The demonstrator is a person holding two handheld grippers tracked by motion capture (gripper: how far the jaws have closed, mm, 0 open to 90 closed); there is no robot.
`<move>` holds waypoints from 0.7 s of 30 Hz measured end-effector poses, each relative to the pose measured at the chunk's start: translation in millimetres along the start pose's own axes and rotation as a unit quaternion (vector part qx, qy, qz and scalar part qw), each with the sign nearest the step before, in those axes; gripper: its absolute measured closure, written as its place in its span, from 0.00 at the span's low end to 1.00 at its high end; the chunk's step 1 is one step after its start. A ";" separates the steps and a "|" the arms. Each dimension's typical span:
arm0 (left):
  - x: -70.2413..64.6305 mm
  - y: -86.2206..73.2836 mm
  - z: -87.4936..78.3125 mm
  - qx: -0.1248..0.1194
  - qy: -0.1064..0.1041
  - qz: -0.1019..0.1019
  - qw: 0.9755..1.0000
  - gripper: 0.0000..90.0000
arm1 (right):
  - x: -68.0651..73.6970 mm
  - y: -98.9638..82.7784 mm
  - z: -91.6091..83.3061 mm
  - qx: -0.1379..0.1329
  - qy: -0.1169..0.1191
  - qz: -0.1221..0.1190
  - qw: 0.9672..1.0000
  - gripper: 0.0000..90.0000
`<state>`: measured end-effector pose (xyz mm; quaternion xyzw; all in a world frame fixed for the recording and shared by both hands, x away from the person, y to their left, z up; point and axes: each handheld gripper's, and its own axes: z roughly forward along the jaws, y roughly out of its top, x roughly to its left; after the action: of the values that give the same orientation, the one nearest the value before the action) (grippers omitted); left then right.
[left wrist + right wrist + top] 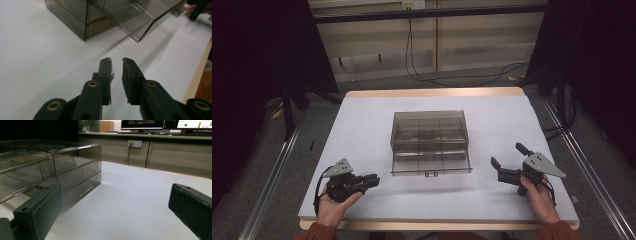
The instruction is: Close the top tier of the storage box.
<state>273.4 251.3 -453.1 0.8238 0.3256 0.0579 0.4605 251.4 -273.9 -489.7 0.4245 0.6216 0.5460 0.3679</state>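
White table point(362, 125), one smoky drawer box point(429, 131), one drawer point(432, 162) pulled out, left tool point(373, 179) nearly closed, empty, right tool point(507, 159) spread.

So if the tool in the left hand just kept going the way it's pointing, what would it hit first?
Probably the pulled-out drawer of the smoky clear organizer box. The left tool points across bare white table toward that drawer's near corner, its jaws nearly together and empty. Depth is hard to judge, so it might slide just past.

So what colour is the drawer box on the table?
Smoky translucent grey-brown drawer box, clearest in the high view.
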 end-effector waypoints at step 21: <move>-32.8 8.5 20.6 0.012 -0.066 0.049 0.997 1.00 | 0.2 0.1 -0.1 0.001 -0.001 0.004 1.000 0.00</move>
<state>260.0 214.1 -451.3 0.8462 0.2542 0.0227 0.4678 251.3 -273.7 -489.6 0.4282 0.6201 0.5463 0.3657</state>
